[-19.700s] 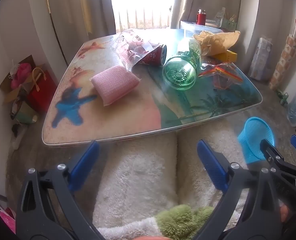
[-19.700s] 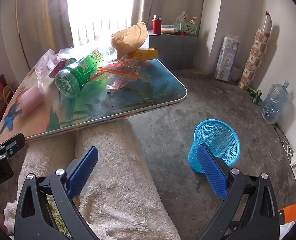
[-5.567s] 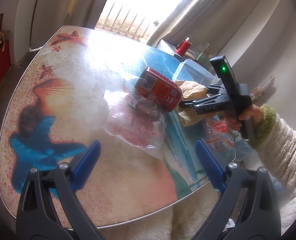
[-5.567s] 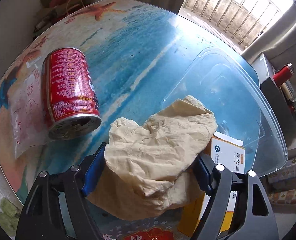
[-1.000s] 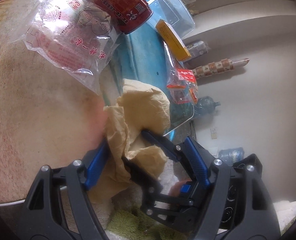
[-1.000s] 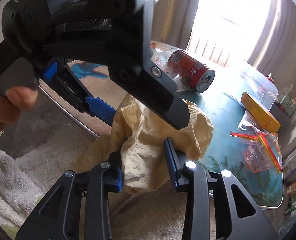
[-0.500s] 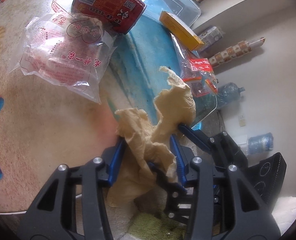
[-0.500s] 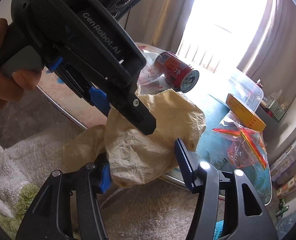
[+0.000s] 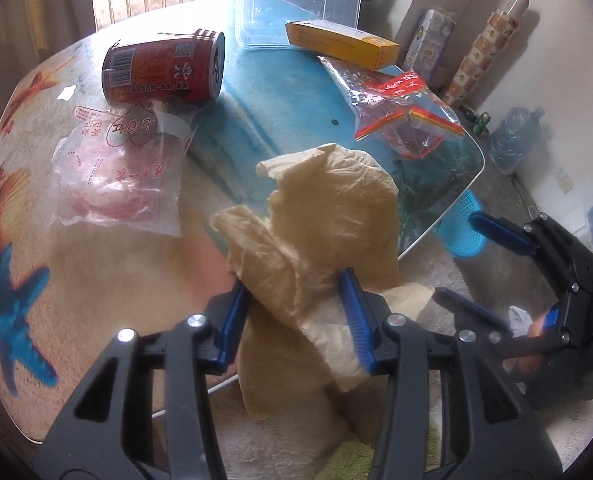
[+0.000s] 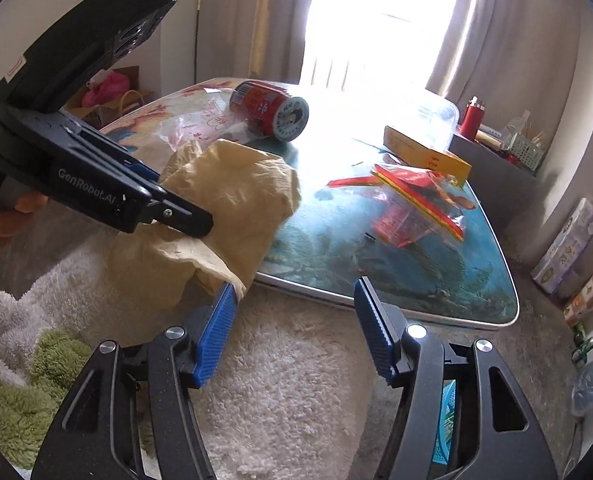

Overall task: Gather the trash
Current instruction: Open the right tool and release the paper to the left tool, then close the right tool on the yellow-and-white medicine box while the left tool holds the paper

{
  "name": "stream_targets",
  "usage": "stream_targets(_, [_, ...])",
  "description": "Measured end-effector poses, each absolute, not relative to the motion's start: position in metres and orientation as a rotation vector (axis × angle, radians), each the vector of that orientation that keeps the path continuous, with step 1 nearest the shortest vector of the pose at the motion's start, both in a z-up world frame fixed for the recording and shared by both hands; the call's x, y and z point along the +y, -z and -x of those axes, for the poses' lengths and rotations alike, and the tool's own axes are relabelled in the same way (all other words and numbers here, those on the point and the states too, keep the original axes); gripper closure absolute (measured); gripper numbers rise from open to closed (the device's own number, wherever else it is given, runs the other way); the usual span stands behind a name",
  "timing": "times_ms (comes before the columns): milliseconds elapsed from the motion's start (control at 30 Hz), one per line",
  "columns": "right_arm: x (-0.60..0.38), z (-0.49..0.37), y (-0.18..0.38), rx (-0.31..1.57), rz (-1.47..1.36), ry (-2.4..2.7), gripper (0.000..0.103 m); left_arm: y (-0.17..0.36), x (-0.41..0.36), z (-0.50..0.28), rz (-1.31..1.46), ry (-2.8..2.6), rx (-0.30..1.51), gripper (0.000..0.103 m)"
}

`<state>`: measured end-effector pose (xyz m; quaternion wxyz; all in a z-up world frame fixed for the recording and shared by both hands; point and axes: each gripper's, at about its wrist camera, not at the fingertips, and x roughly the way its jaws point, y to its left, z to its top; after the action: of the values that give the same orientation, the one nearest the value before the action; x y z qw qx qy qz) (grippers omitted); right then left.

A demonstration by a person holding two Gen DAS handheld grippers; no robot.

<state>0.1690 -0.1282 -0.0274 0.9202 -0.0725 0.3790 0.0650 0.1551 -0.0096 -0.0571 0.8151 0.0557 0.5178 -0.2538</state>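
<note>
Tan paper [image 9: 328, 216] in left gripper [image 9: 292, 316]

You are looking at a crumpled tan paper sheet [image 9: 332, 216], matt and creased; the worktop [image 9: 256, 120] is showing a glossy printed surface that is catching window glare; the red can [image 9: 162, 72] is gleaming like metal; the clear bag [image 9: 116, 172] and clear tub [image 9: 296, 8] are shining as thin plastic; the rug [image 10: 296, 380] is looking shaggy; the blue pads [image 10: 216, 332] are looking ribbed.

Tan paper [image 9: 328, 216], red can [image 9: 162, 72], blue basket [image 9: 462, 232].
</note>
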Motion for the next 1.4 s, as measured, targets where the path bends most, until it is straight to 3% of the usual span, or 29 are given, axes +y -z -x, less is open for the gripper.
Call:
stream_targets(167, [-0.184, -0.169, -0.001, 0.748, -0.107, -0.043, 0.042, 0.060, -0.012, -0.139, -0.234, 0.478, 1.021, 0.071])
stream_targets(300, [-0.226, -0.186, -0.019, 0.716, -0.306, -0.025, 0.033, 0.059, -0.009, -0.137, -0.247, 0.460, 1.000, 0.086])
stream_targets(433, [-0.247, -0.231, -0.039, 0.742, -0.363, -0.061, 0.025, 0.056, 0.000, -0.138, -0.211, 0.468, 1.001, 0.091])
stream_targets(533, [-0.256, -0.282, -0.047, 0.822, -0.362, -0.101, 0.017, 0.054, 0.005, -0.138, -0.179, 0.478, 0.997, 0.092])
stream_targets(867, [-0.263, -0.429, -0.006, 1.196, -0.249, -0.086, 0.017, 0.058, 0.024, -0.146, -0.044, 0.496, 1.031, 0.093])
stream_targets(1333, [-0.235, -0.465, 0.021, 1.329, -0.041, -0.088, 0.017, 0.060, 0.026, -0.150, -0.004, 0.519, 1.045, 0.093])
stream_targets(1400, [-0.231, -0.463, 0.022, 1.325, -0.005, -0.072, 0.022, 0.060, 0.027, -0.150, 0.001, 0.520, 1.045, 0.093])
